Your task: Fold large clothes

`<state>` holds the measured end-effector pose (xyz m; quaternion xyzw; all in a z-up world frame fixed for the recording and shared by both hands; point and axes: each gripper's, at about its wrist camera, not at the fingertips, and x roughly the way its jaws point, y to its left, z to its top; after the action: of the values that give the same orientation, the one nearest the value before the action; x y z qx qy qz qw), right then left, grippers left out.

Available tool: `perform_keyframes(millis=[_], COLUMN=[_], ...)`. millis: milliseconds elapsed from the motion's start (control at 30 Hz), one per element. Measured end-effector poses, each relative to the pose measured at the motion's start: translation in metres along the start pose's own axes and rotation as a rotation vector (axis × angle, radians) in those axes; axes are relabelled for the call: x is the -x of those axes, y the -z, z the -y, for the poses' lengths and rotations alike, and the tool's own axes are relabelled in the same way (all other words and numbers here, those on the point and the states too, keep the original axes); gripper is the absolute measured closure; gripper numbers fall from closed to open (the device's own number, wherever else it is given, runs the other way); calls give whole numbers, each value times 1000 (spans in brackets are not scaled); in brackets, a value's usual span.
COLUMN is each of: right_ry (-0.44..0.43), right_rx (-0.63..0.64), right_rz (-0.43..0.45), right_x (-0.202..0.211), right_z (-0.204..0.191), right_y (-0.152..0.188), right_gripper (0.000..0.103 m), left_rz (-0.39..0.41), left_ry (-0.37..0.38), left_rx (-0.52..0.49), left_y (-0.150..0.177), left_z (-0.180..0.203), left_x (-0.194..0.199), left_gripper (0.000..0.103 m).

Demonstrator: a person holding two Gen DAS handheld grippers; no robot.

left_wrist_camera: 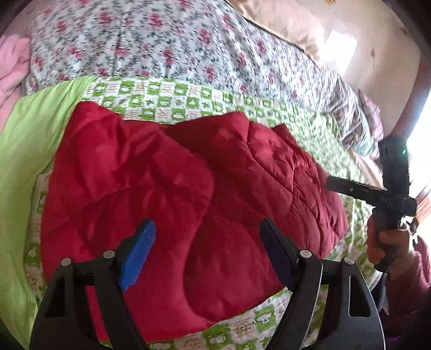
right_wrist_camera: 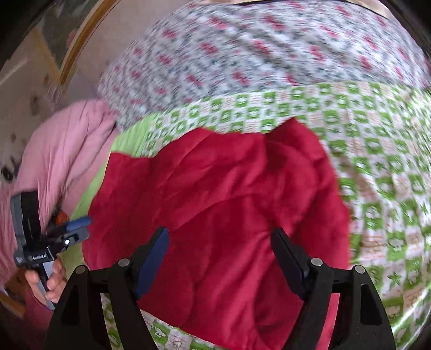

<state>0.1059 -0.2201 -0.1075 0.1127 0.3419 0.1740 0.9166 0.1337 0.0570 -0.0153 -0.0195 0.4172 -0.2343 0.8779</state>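
A red quilted jacket (left_wrist_camera: 172,193) lies folded in a thick bundle on the green-and-white checked bedspread (left_wrist_camera: 188,94). My left gripper (left_wrist_camera: 207,242) is open and empty, hovering over the jacket's near edge. My right gripper (right_wrist_camera: 219,250) is open and empty above the same jacket (right_wrist_camera: 229,199). The right gripper also shows at the jacket's right side in the left wrist view (left_wrist_camera: 330,183). The left gripper shows at the jacket's left edge in the right wrist view (right_wrist_camera: 80,227). Nothing is held.
A floral sheet (left_wrist_camera: 150,43) covers the bed behind. A pink garment (right_wrist_camera: 67,145) lies at the left, beside a plain lime-green cloth (left_wrist_camera: 29,140). A tan pillow (left_wrist_camera: 285,24) sits at the far right. A wall and window light are beyond.
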Motion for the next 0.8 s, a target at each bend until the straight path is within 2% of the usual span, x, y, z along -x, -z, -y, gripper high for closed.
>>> perform_keyframes(millis=[133, 233, 267, 367, 600, 733, 800], right_ry=[11, 8, 17, 36, 99, 149, 162], right_rx=[84, 97, 108, 121, 88, 53, 35], right_rz=[-40, -67, -74, -82, -78, -61, -59], right_x=[-22, -39, -47, -63, -98, -104, -109], right_z=[-27, -34, -36, -37, -16, -5, 2], right_y=[-1, -6, -9, -15, -35, -50, -58], right_gripper=[43, 57, 58, 58, 61, 61, 61], left_rz=[-27, -50, -62, -79, -106, -108, -101], left_ry=[-36, -100, -120, -107, -149, -228, -237], left_rx=[-61, -74, -67, -30, 54, 106, 142], left_y=[-2, -4, -6, -10, -26, -47, -56], left_z=[12, 7, 2, -12, -37, -57, -72], left_x=[-16, -32, -38, -52, -71, -84, -90], left_gripper=[23, 23, 23, 23, 23, 23, 23])
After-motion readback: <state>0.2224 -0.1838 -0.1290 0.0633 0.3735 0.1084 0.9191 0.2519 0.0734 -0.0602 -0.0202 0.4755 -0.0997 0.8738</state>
